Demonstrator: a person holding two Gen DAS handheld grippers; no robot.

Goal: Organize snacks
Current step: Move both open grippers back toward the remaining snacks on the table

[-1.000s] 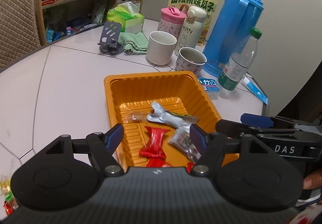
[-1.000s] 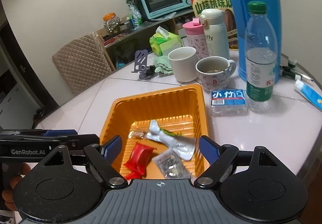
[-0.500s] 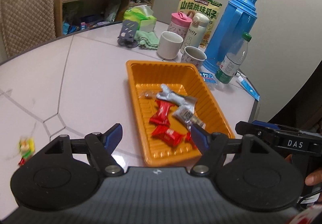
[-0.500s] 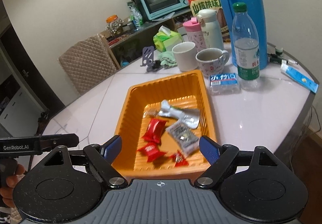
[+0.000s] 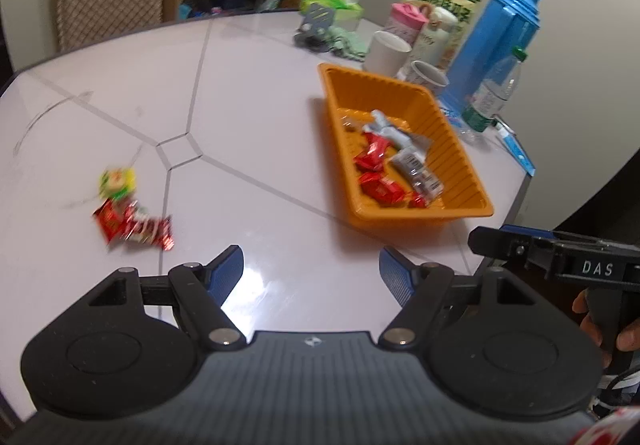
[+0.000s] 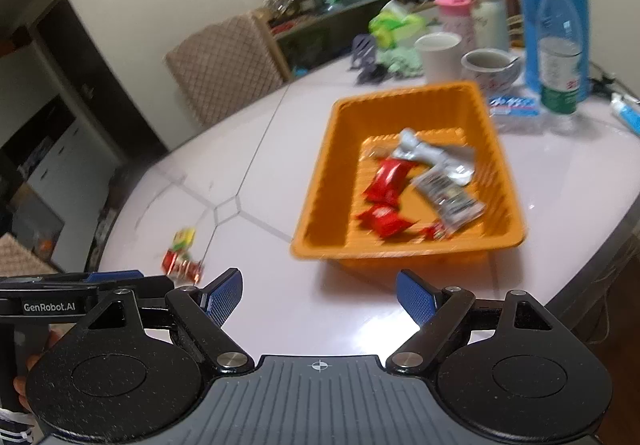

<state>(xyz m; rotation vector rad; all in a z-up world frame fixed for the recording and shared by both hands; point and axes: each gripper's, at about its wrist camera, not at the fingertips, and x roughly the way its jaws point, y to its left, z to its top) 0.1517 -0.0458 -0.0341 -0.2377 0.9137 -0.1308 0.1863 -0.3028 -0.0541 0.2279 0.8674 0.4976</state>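
An orange plastic tray sits on a pale round table, toward its far right side, and holds several wrapped snacks: two red packets, a silver foil wrapper and a clear packet with dark print. Well apart from the tray, to the left on the bare tabletop, lies a small loose cluster of snacks: a yellow-green wrapper touching a few red ones, blurred in both views. These look like the pieces not yet sorted. The left gripper hovers above the near part of the table with its blue-padded fingers spread wide and nothing between them; the loose cluster lies ahead and to its left. The right gripper is likewise spread wide and empty, pointing at the table just in front of the tray's near wall. A person's fingers show at the handle of each tool. Behind the tray stand two mugs, a blue thermos, a water bottle, a tissue box and a mint-coloured toaster oven on a shelf. The step in hand appears to be reaching for the loose cluster. To do it well, the left gripper would best be lined up over a single wrapper at the cluster's edge, lowered with fingers straddling it, and closed on the crimped end so the neighbours are not dragged along.
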